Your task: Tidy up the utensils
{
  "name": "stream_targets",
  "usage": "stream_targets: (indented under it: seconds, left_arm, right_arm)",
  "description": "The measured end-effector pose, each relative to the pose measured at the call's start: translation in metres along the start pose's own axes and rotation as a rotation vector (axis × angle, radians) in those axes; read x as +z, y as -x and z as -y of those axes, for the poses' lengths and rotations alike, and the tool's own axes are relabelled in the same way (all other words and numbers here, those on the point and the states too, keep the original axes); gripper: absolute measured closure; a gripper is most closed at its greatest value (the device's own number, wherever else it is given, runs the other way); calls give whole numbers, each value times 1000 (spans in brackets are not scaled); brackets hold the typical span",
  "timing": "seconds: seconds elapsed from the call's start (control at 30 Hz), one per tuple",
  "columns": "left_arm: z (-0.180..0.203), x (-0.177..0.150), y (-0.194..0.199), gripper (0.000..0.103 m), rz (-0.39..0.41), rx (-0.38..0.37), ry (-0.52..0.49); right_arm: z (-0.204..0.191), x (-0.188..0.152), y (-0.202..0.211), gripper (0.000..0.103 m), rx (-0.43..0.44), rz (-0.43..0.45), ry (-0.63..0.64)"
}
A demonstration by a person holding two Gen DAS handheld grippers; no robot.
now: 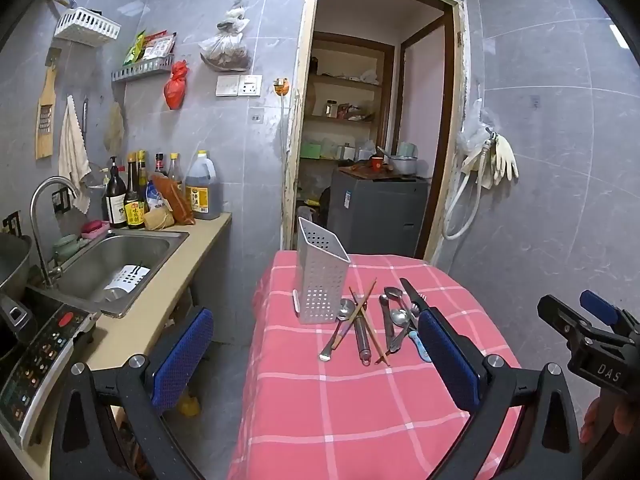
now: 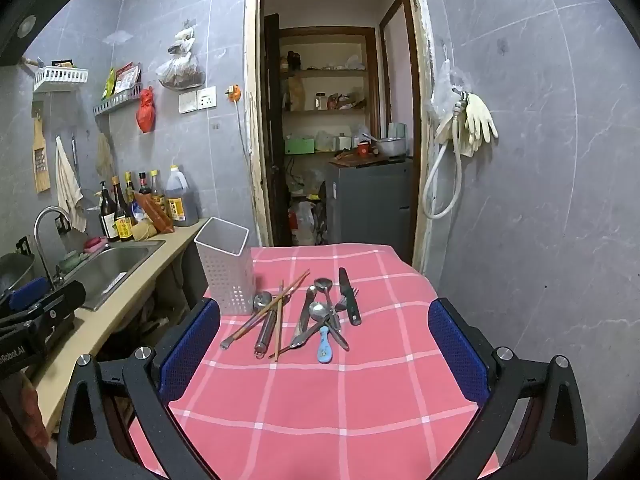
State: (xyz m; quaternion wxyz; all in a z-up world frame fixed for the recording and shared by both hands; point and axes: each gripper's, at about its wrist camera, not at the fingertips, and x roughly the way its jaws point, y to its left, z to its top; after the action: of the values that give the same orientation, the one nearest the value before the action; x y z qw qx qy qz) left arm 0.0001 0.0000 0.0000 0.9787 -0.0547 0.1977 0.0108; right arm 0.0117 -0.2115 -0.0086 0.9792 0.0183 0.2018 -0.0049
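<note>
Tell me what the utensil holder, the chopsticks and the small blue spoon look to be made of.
Utensil holder: probably white plastic, matte, with rows of punched holes.
Chopsticks: likely wood or bamboo, dull reddish-brown and thin.
Small blue spoon: pale blue, smooth and slightly glossy; ceramic or plastic, cannot tell which.

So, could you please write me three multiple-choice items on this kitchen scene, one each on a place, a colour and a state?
1. Where does the perforated utensil holder stand?
A. in the sink
B. on the table's far left corner
C. on the counter

2. What colour is the checked tablecloth?
A. green
B. blue
C. pink-red

3. How are the left gripper and right gripper?
A. both open and empty
B. both shut on spoons
C. one holding the knife

Answers:
1 B, the holder stands on the cloth beside the utensil pile.
2 C, pink-red with pale lines.
3 A, blue pads wide apart, nothing between.
</note>
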Motion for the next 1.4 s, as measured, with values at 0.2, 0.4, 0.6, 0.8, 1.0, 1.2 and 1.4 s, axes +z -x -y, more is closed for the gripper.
stream_targets:
  seconds: [0.2,0.4,0.6,0.8,1.0,1.2,1.4]
  left_arm:
    - [0,0,2,0,1,0,1]
    - [-1,-1,1,0,-6,-1,2]
    - [-5,-3,3,0,-8,0,3]
    - [-4,-2,3,0,-10,1,5]
    - [-4,-2,3,0,-11,1,5]
    - [-3,-1,2,0,-11,1,6]
    - [-3,-1,3,0,-12,2,4]
  right_arm:
    - [-1,-2,1,1,-5,0,1]
    - [0,-3,1,1,1,-11,-7]
    - [0,-4,1,1,0,-12,-7]
    - [1,-5,2,1,-2,-12,-6]
    - [2,-5,2,1,1,-12,-7]
    - [3,-5,2,1,0,-13,-7]
    - [3,-5,2,1,2,-13,-7]
